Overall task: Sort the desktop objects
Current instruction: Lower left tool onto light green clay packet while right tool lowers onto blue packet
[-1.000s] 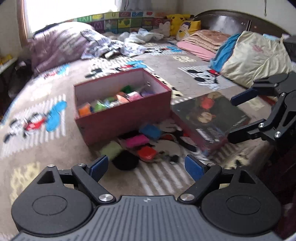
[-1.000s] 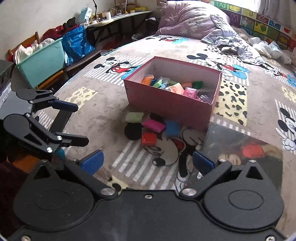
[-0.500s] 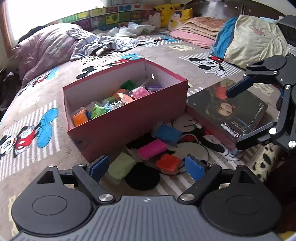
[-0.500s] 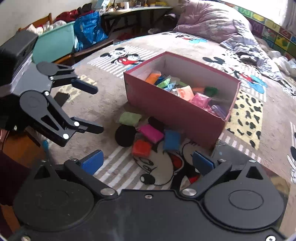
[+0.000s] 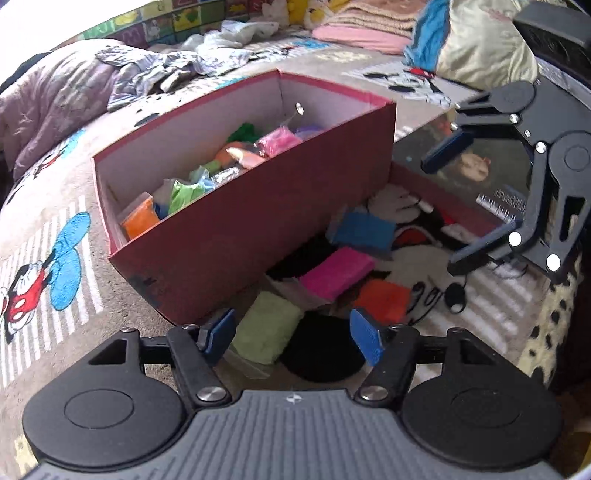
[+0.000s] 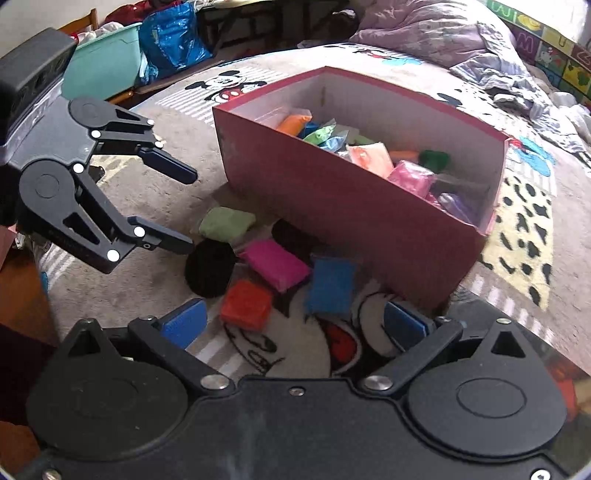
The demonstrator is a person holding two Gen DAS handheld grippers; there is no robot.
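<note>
Bed: You are working on a bed with a cartoon mouse blanket [image 5: 48,258].
Room: A purple quilt [image 6: 424,33] is bunched up at the far end. Folded blankets and a pale pillow [image 5: 484,40] lie by the headboard. A green tub [image 6: 103,70] and a blue bag [image 6: 170,37] sit off the side of the bed.
Box: A red box [image 6: 332,199] stands open on the blanket. It holds many small clay packs: orange, green, blue, pink and purple ones.
Lid: A dark lid with a picture on it [image 5: 476,166] lies just beside the box.
Loose packs: Six packs lie on the blanket, right in front of the box. There is a light green pack [image 6: 226,223], a pink pack [image 6: 277,263], a blue pack [image 6: 331,285], a red pack [image 6: 246,304], a round black pack [image 6: 209,268], and one more black one tucked against the box.
Your left tool: The left gripper [image 5: 291,334] is about half open and its jaws are closing. The light green and black packs lie between its tips, but you hold nothing.
Your right tool: The right gripper [image 6: 295,326] is wide open and holds nothing. It hangs over the red and blue packs.
</note>
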